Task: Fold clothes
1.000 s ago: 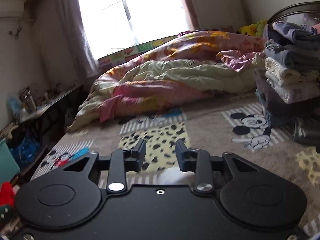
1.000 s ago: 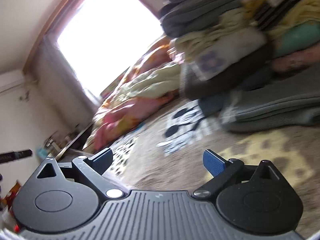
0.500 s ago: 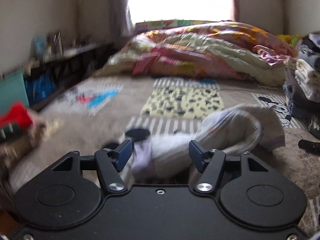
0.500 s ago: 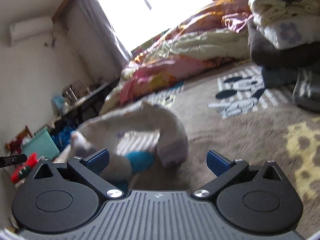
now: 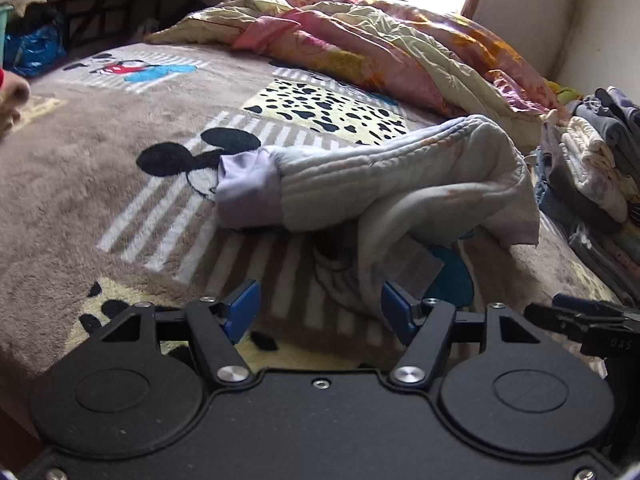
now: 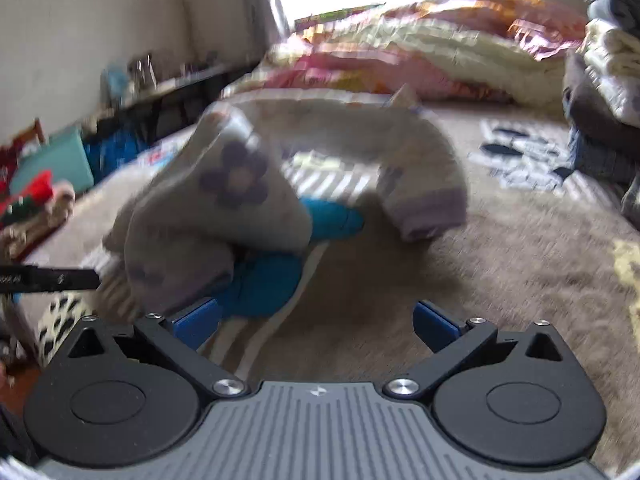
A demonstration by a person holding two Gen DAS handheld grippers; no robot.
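the pale garment is seen lying crosswise on the bed blanket, nearest the left gripper; both it and the right gripper are held apart, nothing clamped.

A brown cartoon-mouse blanket is lying spread beneath and ahead of the gripper. Beyond it, a rumpled pink and yellow quilt is resting far ahead. To the far left, a dark shelf is holding clutter above a blue bag.
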